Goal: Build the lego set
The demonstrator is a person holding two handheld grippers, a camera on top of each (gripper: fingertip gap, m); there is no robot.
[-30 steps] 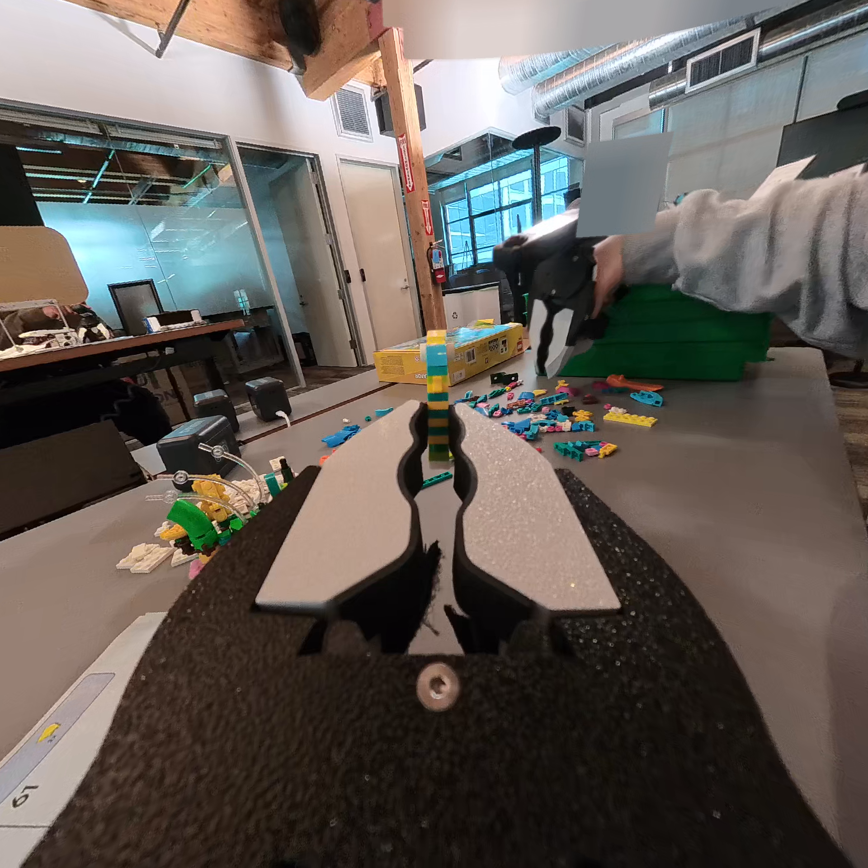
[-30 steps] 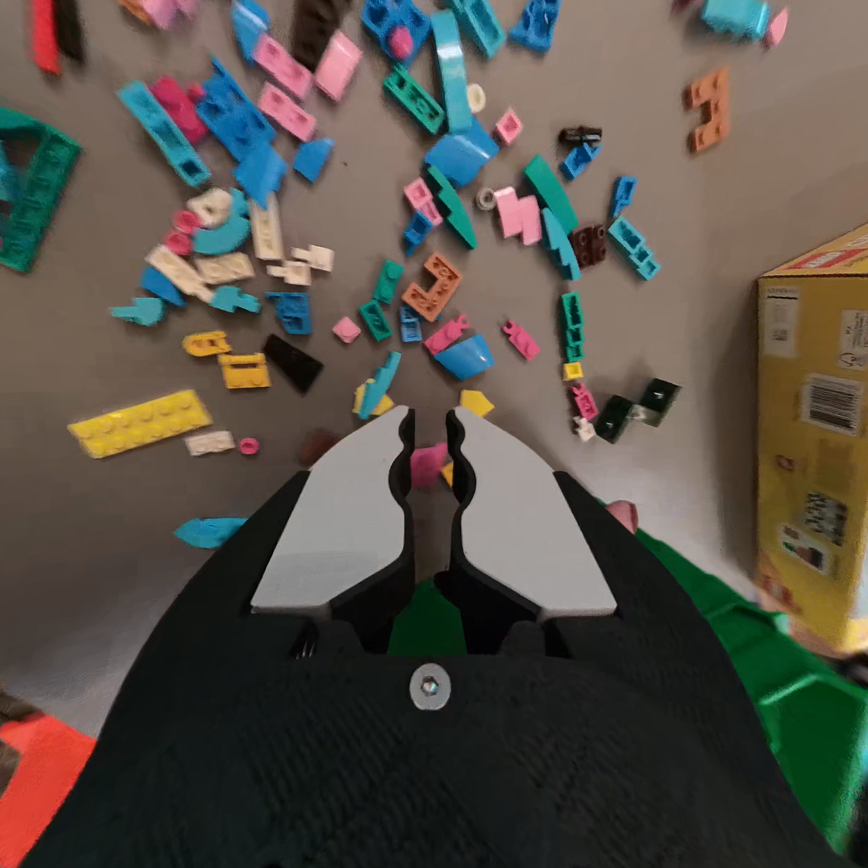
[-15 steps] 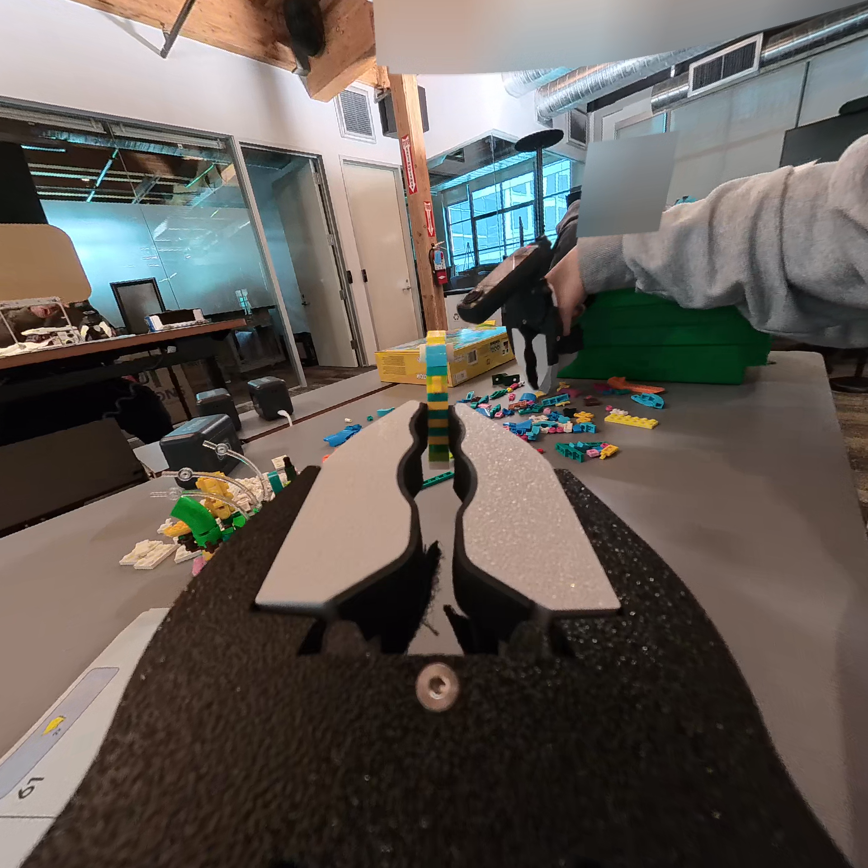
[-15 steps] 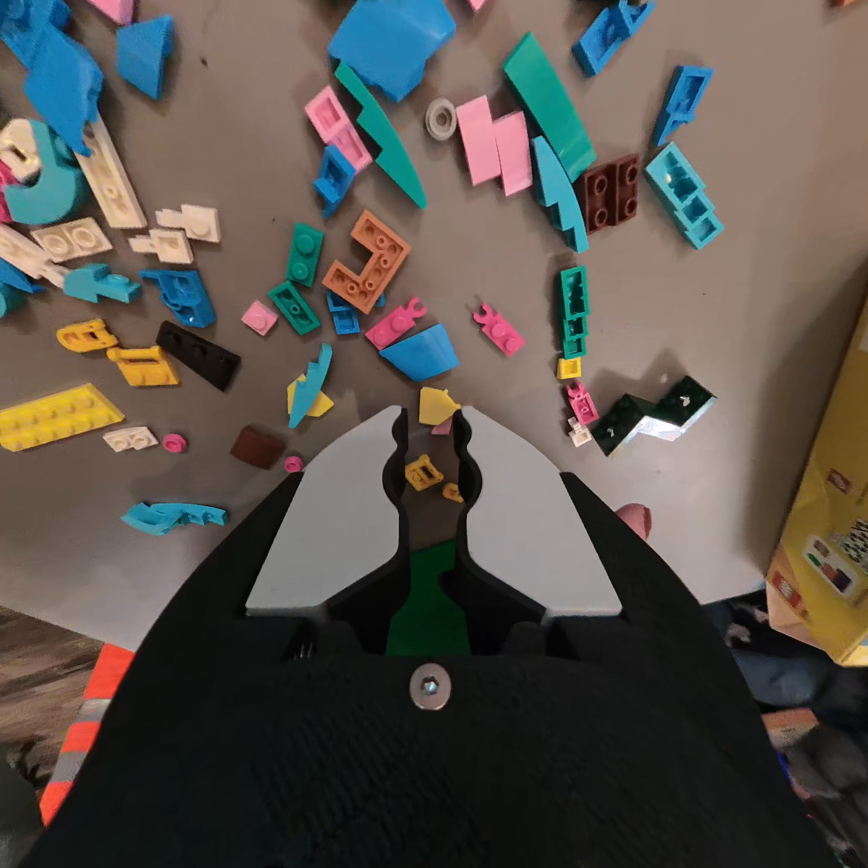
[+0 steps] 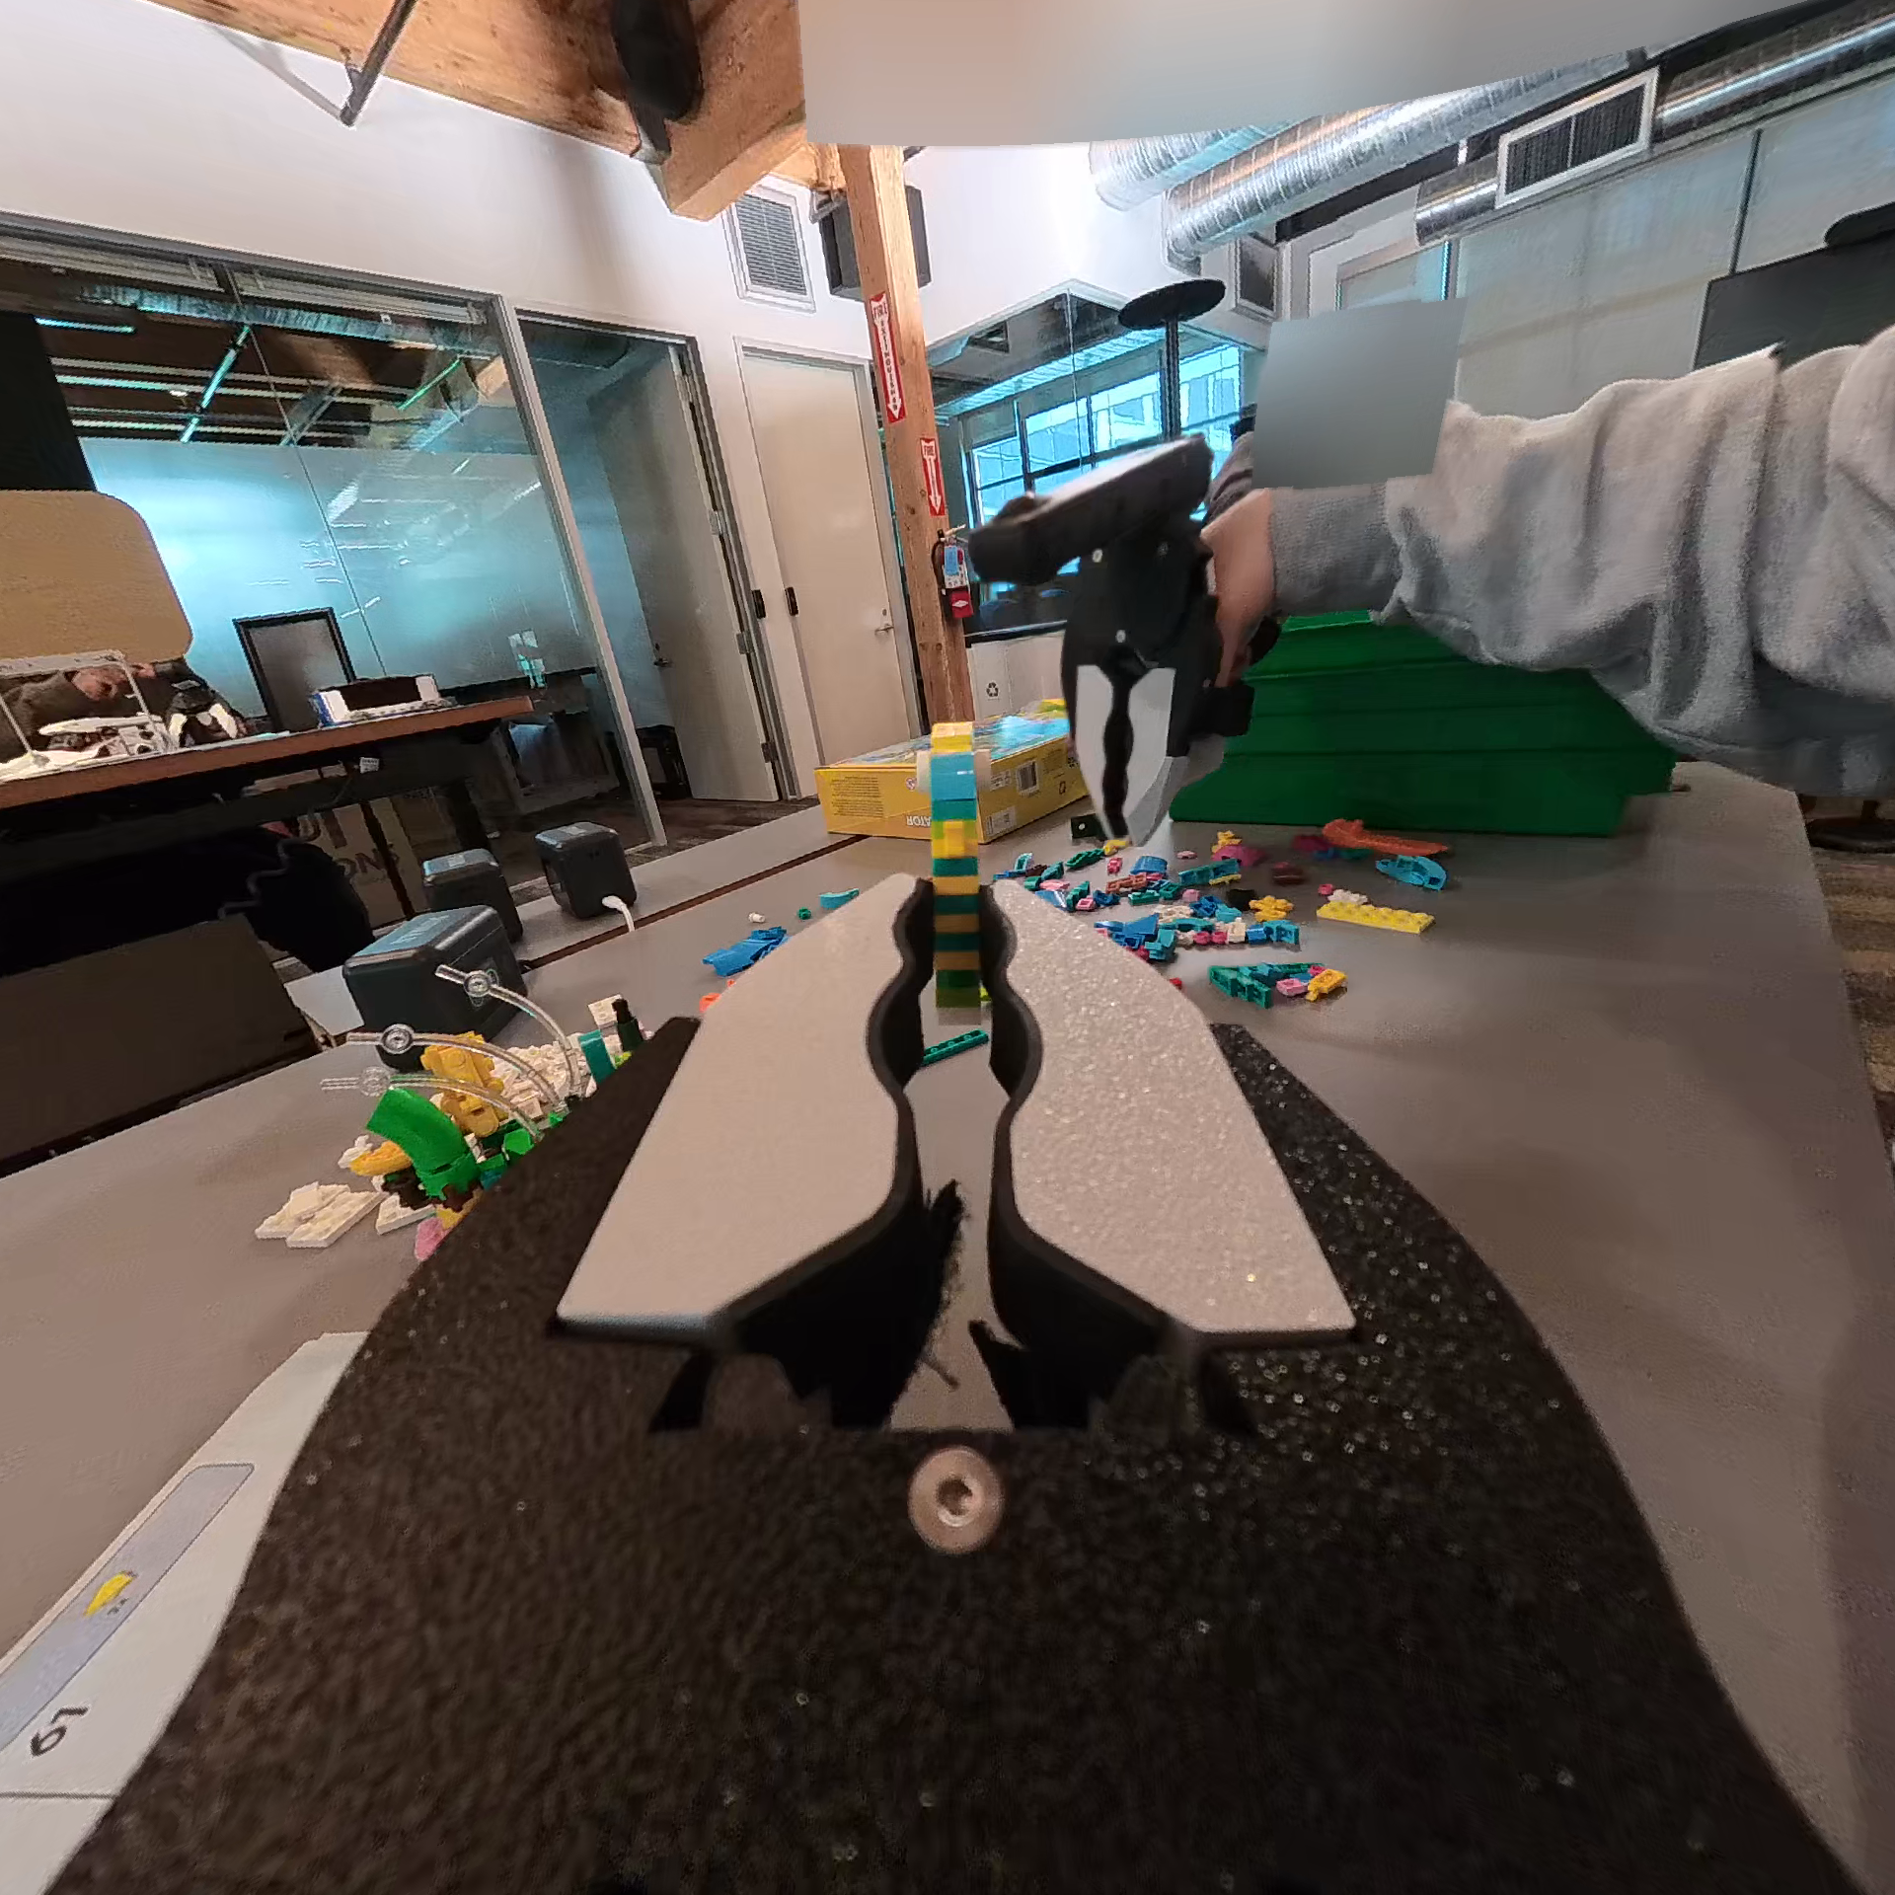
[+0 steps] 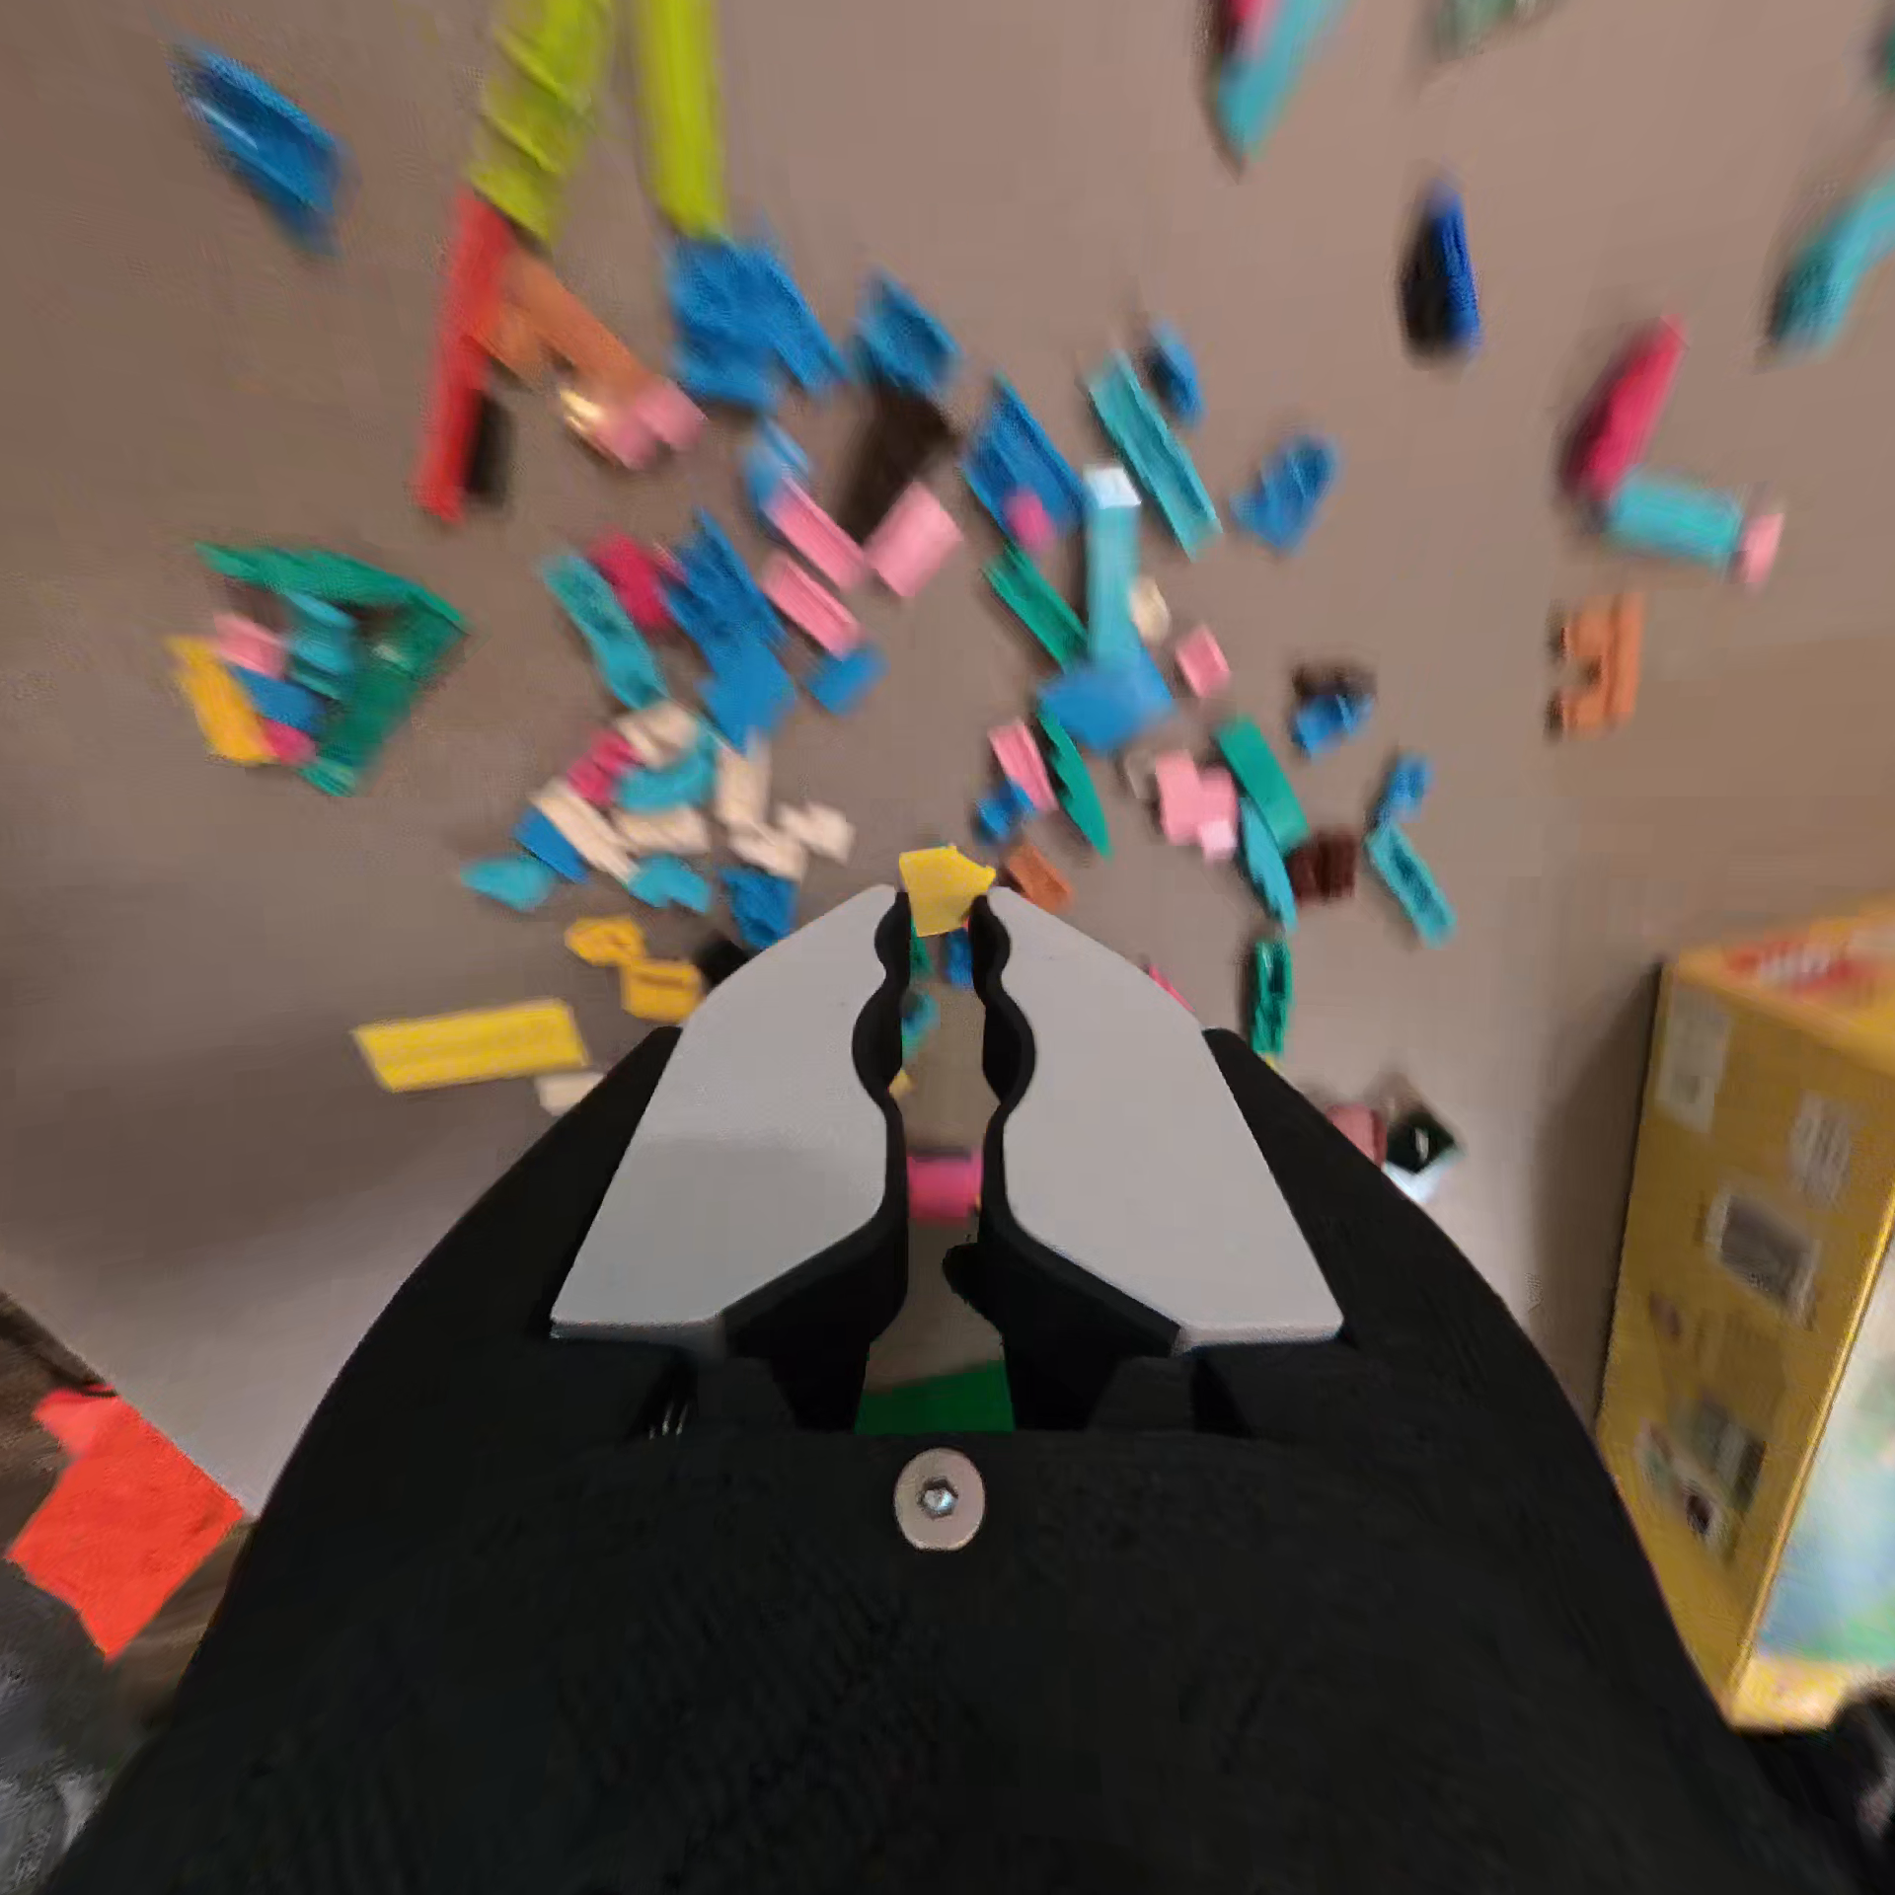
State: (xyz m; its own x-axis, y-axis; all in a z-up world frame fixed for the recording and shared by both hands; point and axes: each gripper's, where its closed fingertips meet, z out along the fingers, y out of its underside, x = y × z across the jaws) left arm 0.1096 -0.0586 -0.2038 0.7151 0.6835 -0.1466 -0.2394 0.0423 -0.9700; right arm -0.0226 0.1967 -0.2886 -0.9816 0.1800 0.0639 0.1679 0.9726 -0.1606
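Note:
My left gripper (image 5: 956,902) is shut on a tall thin stack of yellow, green and blue bricks (image 5: 956,831), held upright above the grey table (image 5: 1487,1128). My right gripper (image 6: 941,902) is shut on a small yellow piece (image 6: 941,890) pinched at its tips, above the scattered loose bricks (image 6: 779,656); that view is motion-blurred. The right gripper also shows in the left wrist view (image 5: 1123,820), pointing down over the brick pile (image 5: 1200,902), held by a hand in a grey sleeve (image 5: 1641,574).
A yellow set box (image 5: 954,790) and a green bin (image 5: 1436,738) stand at the table's far end; the box also shows in the right wrist view (image 6: 1764,1282). A partly built green and yellow model (image 5: 441,1118) lies left. A printed sheet (image 5: 133,1600) lies near left. The tips of one gripper are about 30 centimetres away from the tips of the other.
The right gripper dropped onto the pile, closed on the small yellow piece and lifted away with it. The left gripper and its brick stack have stayed put.

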